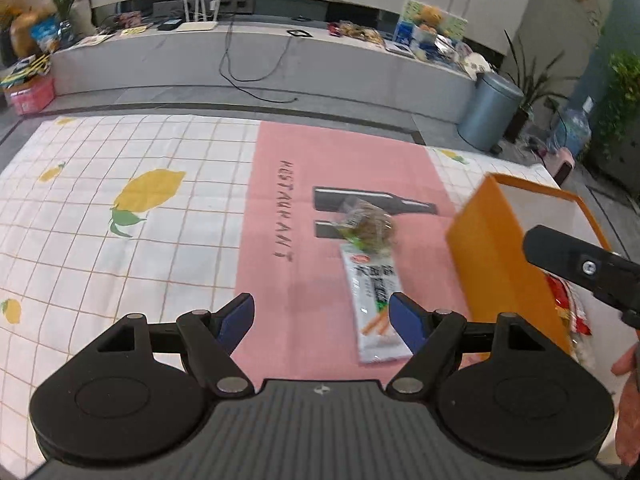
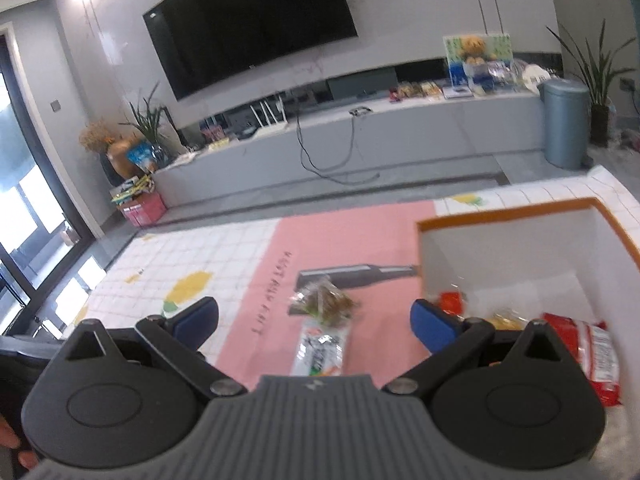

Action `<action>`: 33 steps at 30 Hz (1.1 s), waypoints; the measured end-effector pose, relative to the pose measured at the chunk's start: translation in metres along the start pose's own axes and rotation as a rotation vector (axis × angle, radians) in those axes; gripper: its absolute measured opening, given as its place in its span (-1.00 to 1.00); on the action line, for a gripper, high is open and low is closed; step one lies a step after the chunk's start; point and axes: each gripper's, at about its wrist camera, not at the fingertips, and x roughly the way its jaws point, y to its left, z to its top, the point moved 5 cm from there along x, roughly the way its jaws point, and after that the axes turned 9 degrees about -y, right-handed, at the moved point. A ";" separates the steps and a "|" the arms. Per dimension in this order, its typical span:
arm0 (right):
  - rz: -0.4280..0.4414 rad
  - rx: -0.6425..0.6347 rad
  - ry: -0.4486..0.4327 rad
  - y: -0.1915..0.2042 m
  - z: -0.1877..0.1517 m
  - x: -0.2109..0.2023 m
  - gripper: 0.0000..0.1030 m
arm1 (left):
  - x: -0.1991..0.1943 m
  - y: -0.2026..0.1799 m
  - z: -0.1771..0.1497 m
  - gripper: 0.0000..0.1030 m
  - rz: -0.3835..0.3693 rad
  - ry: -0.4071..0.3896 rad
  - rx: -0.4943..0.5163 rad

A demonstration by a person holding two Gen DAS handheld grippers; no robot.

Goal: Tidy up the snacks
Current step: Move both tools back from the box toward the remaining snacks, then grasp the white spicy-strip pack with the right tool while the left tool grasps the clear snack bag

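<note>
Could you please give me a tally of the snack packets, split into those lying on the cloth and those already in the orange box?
On the cloth: 2, a clear packet of brown snacks and a long white packet.
In the orange box: 3 visible, a small red packet, a yellow packet and a large red-and-white packet; the gripper may hide more.
Total: 5

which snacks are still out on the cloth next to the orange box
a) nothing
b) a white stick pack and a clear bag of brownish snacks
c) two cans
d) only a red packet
b: the white stick pack and the clear bag lie on the pink strip of the cloth, while the red packet is inside the orange box.
</note>
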 end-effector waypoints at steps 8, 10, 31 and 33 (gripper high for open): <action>-0.056 -0.134 -0.060 0.038 -0.048 0.036 0.92 | 0.032 0.047 -0.008 0.73 0.046 -0.074 -0.013; -0.045 -0.124 -0.072 0.038 -0.063 0.047 0.92 | 0.036 0.055 -0.005 0.73 0.031 -0.065 -0.038; -0.195 -0.245 0.068 0.018 -0.134 0.137 0.88 | 0.064 0.103 -0.011 0.73 0.017 0.023 -0.132; -0.202 -0.250 0.069 0.020 -0.134 0.141 0.88 | 0.064 0.105 -0.011 0.73 0.041 0.018 -0.115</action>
